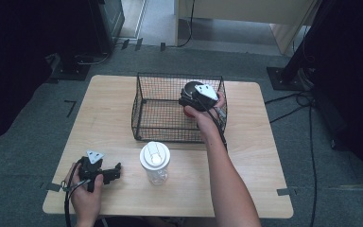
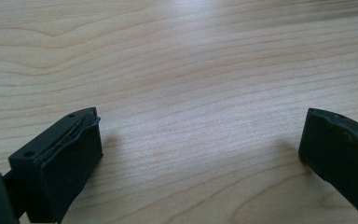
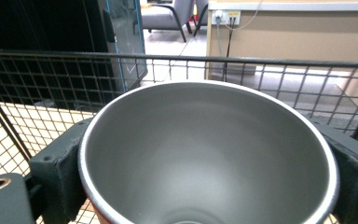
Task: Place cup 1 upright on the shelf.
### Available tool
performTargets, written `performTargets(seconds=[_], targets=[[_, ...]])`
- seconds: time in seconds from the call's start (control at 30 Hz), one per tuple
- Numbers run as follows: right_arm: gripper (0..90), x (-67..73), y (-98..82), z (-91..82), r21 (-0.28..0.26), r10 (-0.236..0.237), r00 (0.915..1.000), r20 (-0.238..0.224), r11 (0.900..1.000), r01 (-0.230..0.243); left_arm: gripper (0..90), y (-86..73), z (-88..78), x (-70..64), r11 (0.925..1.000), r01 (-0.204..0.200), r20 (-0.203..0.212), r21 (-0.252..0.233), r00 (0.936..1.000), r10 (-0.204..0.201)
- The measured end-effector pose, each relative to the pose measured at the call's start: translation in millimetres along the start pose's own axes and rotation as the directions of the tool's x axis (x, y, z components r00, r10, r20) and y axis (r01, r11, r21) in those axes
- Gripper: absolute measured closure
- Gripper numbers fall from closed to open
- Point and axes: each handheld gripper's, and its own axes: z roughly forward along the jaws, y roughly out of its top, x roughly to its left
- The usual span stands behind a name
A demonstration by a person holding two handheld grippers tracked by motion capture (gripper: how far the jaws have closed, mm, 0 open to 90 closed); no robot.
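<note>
A cup (image 3: 205, 154) with a grey metal inside and a red outside sits between the jaws of my right gripper (image 1: 191, 101), which is shut on its sides. In the high view the cup (image 1: 189, 112) is inside the black wire basket (image 1: 144, 106), near its right wall, with its mouth facing the far side. The right gripper's fingers (image 3: 58, 179) press on the cup on both sides. My left gripper (image 1: 113, 172) rests low over the wooden table (image 1: 113, 99) at the front left. Its jaws stand wide apart with bare wood between them (image 2: 200, 140).
A clear jar with a white lid (image 1: 155, 161) stands upright just in front of the basket, between the two hands. The basket's far rim (image 3: 168, 58) runs just beyond the cup. Dark stands and cables lie on the floor around the table.
</note>
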Motion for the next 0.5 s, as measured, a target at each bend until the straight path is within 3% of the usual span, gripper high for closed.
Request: performTargets(seconds=[0.3, 0.5], targets=[[6.4, 2.9, -5.1, 3.7, 0.041, -0.002, 1.0, -0.004, 0.999, 0.002, 0.0, 0.0, 0.0, 0.0, 1.0, 0.001, 0.0, -0.001, 1.0, -0.001], [6.3, 2.0, -4.1, 2.9, 0.054, 0.028, 0.9996, -0.012, 0.998, -0.027, 0.0, 0.0, 0.1, 0.0, 1.0, 0.0, 0.0, -0.001, 1.0, 0.0]])
